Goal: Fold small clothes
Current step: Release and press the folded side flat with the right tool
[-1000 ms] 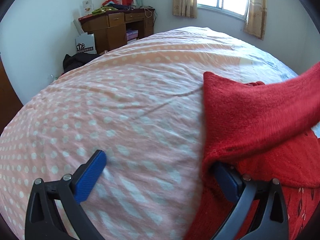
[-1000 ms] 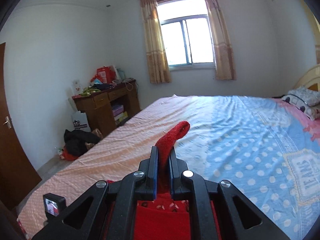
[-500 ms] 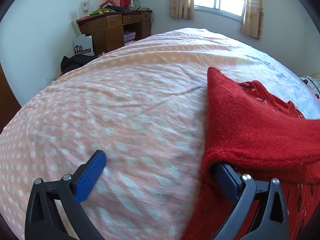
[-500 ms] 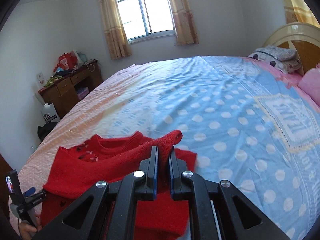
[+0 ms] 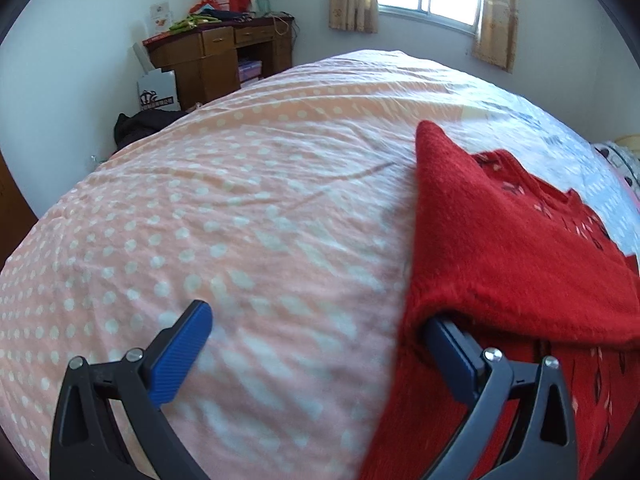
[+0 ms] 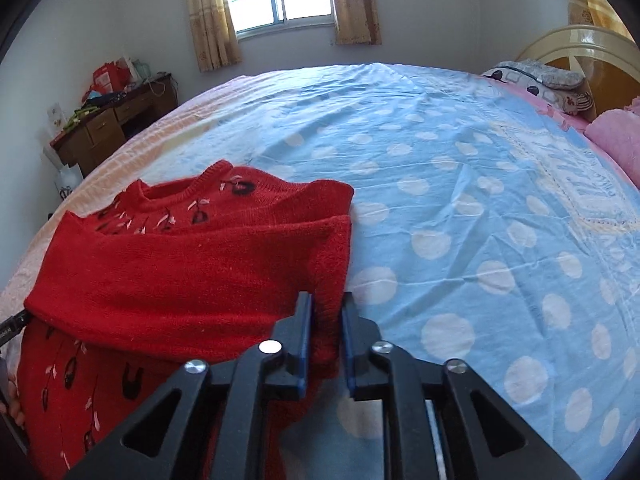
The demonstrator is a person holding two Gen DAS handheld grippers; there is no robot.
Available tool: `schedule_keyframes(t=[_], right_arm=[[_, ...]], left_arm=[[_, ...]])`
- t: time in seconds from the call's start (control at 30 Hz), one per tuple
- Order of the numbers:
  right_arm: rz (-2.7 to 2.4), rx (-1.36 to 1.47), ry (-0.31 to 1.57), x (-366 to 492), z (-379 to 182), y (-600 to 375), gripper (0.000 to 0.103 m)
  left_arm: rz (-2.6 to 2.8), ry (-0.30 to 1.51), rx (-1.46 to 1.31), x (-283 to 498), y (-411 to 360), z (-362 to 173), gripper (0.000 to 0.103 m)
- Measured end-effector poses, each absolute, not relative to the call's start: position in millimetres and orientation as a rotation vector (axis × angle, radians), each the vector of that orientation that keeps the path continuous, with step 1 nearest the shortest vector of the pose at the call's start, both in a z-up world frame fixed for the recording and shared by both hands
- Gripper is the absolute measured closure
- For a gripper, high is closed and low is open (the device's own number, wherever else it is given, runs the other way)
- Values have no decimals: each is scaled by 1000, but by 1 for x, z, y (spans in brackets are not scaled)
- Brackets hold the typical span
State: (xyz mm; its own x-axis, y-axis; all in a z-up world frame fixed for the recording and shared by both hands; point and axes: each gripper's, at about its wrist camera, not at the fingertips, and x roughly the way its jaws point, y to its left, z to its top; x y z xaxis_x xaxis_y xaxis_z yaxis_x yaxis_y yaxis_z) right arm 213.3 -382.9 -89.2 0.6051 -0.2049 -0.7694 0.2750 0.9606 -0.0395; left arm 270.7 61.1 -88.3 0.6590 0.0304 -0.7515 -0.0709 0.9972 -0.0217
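A red knitted sweater [image 6: 120, 380] with small dark and pink motifs lies on the bed [image 6: 480, 200], collar toward the window. One sleeve [image 6: 180, 280] is folded across its chest. My right gripper [image 6: 326, 300] is low over the sleeve's cuff end; its jaws are opening and the cuff sits loosely between them. In the left wrist view the sweater [image 5: 500, 240] fills the right side. My left gripper [image 5: 316, 316] stands wide open at the sweater's edge, its right finger [image 5: 444, 336] tucked under the sleeve's fold and its left finger [image 5: 188, 340] over bare sheet.
The bedsheet is peach with white dots on the left [image 5: 240, 200] and blue with dots on the right. Pillows [image 6: 536, 76] and a headboard [image 6: 576, 44] lie at the far right. A cluttered wooden desk [image 5: 216, 56] and dark bags [image 5: 136, 128] stand past the bed's foot.
The right gripper came down with the raised sleeve and laid it flat across the sweater, then its jaws parted. The left gripper stayed put and open.
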Motion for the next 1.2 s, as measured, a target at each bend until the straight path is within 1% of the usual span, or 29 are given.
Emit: schedule_keyframes(t=[0.03, 0.07, 0.1, 0.2, 0.23, 0.27, 0.3, 0.33, 0.47, 0.53, 0.63, 0.73, 0.77, 0.8, 0.93, 1.0, 1.1, 1.13, 1.2], right_arm=[[-283, 71, 898, 211, -88, -383, 63], [-292, 61, 907, 205, -86, -383, 55], [-297, 63, 901, 198, -81, -385, 44], [-331, 106, 814, 173, -59, -394, 43], [-358, 114, 760, 165, -48, -397, 46], [-371, 116, 731, 162, -41, -399, 54], [-378, 118, 716, 163, -35, -400, 80], [-376, 125, 714, 167, -30, -401, 92], [-310, 159, 718, 194, -21, -394, 92], [-262, 149, 756, 218, -28, -386, 92], [-246, 141, 843, 247, -52, -380, 92], [-263, 199, 956, 266, -89, -385, 92], [-250, 223, 968, 266, -98, -387, 92], [-242, 219, 939, 266, -100, -387, 92], [-192, 198, 937, 273, -101, -387, 92], [-155, 241, 906, 272, -93, -394, 92], [-205, 380, 765, 243, -70, -424, 92], [-238, 411, 741, 230, -66, -434, 92], [-249, 414, 756, 221, -66, -441, 92]], left_arm=[[50, 853, -49, 266, 62, -87, 0], [40, 853, -53, 260, 64, -85, 0], [36, 845, -60, 254, 66, -82, 0], [37, 807, -70, 245, 69, -71, 0], [33, 787, -73, 245, 67, -64, 0], [20, 768, -74, 247, 63, -57, 0], [0, 752, -73, 250, 58, -50, 0], [-35, 736, -65, 256, 48, -41, 0], [-100, 709, -40, 284, 14, -23, 0], [-97, 707, -29, 304, -4, -21, 0], [-66, 744, -5, 325, -21, -33, 0], [12, 793, 88, 341, -31, -60, 0], [54, 804, 126, 344, -30, -69, 0], [82, 813, 146, 346, -28, -77, 0], [39, 866, -35, 354, 2, -83, 0], [7, 893, -97, 357, 12, -87, 0], [-2, 877, -90, 352, 12, -87, 0], [2, 875, -91, 351, 13, -87, 0], [15, 871, -87, 348, 11, -86, 0]])
